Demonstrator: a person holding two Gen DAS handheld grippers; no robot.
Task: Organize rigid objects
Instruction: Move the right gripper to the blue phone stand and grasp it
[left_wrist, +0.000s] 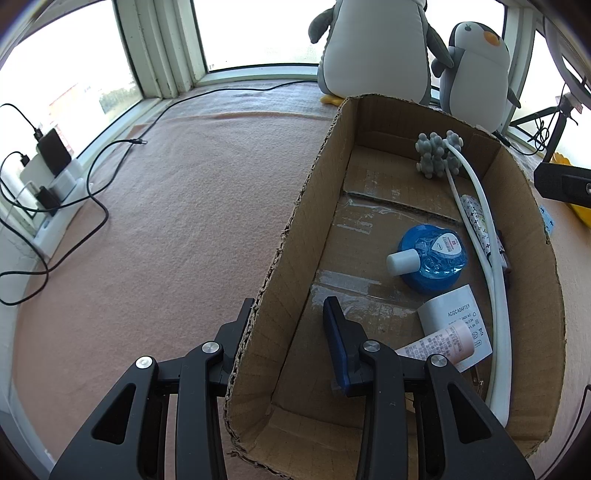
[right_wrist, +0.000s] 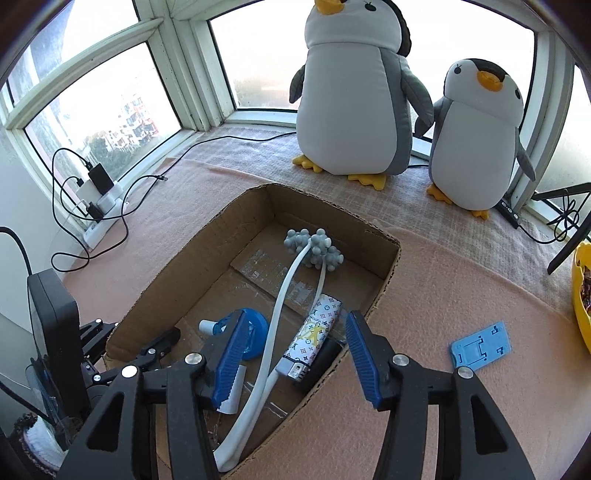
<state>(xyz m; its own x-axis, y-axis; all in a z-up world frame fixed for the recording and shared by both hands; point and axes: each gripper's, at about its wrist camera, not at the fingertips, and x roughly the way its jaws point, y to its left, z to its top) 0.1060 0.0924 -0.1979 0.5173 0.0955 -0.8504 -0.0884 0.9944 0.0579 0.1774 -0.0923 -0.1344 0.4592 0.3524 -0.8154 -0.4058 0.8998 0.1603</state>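
Box: I see the open brown cardboard box (right_wrist: 384, 273) on the pink blanket (right_wrist: 424, 295), already partly filled.
Inside so far: a round blue liquid bottle with a white cap (left_wrist: 430, 256), a white two-pronged massager with grey knobbly heads (right_wrist: 314, 251), a white patterned lighter-shaped case (right_wrist: 314, 332), a white AC/DC adapter (left_wrist: 458, 314) and a pale pink tube (left_wrist: 439, 343).
Left gripper (left_wrist: 291, 332): my fingers are clamped on the box's near side wall, steadying it.
Right gripper (right_wrist: 291, 354): fingers apart above the box, nothing between them.
Left to do: I judge the flat light-blue plastic stand (right_wrist: 480, 345), lying on the blanket just outside the box, comes next.
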